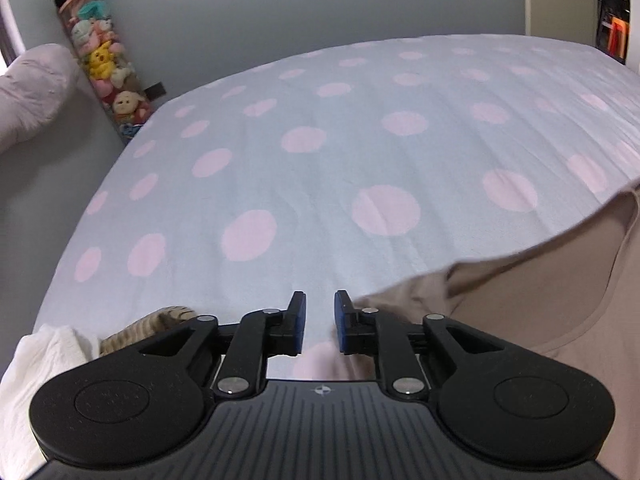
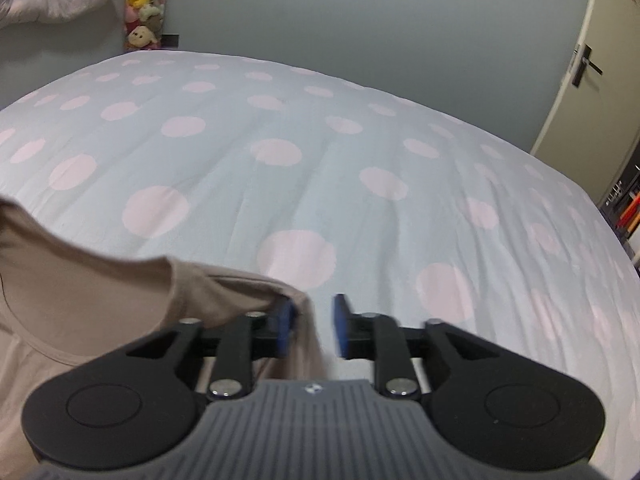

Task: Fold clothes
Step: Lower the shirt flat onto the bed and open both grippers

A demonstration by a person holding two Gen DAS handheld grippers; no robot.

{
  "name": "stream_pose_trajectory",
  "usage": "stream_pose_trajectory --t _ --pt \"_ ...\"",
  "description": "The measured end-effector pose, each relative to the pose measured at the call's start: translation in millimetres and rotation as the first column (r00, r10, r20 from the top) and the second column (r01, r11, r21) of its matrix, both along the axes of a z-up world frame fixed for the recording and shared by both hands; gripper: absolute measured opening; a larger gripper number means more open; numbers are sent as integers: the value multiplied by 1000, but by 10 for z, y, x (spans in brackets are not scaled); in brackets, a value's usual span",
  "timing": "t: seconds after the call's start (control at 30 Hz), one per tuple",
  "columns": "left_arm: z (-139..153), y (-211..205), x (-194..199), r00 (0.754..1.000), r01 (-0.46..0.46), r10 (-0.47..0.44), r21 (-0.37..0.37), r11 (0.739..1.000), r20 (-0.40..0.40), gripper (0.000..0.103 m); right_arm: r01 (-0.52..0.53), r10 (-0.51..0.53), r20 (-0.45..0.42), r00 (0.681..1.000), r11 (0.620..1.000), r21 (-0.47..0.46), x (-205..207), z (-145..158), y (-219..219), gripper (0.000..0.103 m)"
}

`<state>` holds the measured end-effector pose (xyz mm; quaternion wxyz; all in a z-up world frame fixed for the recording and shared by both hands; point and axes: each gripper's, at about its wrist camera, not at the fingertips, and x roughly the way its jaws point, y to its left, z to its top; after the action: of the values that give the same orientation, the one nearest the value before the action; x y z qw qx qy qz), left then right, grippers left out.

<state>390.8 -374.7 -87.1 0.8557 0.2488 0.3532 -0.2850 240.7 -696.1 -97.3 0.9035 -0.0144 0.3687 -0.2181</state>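
Note:
A beige top [image 1: 540, 280] lies on the blue bed cover with pink dots [image 1: 320, 160], its curved neckline showing at the right of the left wrist view. My left gripper [image 1: 320, 300] stands open over the cover, with nothing between its blue pads; the top's edge reaches its right finger. In the right wrist view the beige top [image 2: 80, 280] fills the lower left. My right gripper [image 2: 314, 308] is open. A fold of the top drapes over its left pad [image 2: 284, 320] and hangs into the gap, while the right pad stands apart from the cloth.
A white cloth [image 1: 40, 360] and a striped tan cloth [image 1: 160, 320] lie at the bed's near left edge. A tall tube of plush toys [image 1: 100, 52] and a pink bundle [image 1: 32, 88] stand by the far wall. A door [image 2: 580, 80] and shelves [image 2: 628, 208] are at the right.

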Motion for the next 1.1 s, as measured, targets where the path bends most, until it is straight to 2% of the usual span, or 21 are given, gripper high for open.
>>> stream_pose_trajectory --t 0.27,0.4,0.7,0.87,1.1 --pt "273 362 -254 1000 -21 21 -20 1000 -22 27 25 -25 5 1000 999 40 -385 189 37 39" --pt "414 606 -561 1000 -12 12 -22 1000 -23 42 14 -14 11 1000 998 59 -725 276 178 44" --pt "669 1233 -1285 998 -15 12 -55 998 -67 42 30 -34 22 999 989 142 -1704 417 532 48" --pt "782 1587 -1566 995 -61 54 -76 995 -89 42 59 -60 1 998 980 193 -2236 398 693 49" --pt "795 1914 -1937 990 -91 78 -114 989 -117 42 75 -75 -10 997 963 261 -2771 357 965 49"
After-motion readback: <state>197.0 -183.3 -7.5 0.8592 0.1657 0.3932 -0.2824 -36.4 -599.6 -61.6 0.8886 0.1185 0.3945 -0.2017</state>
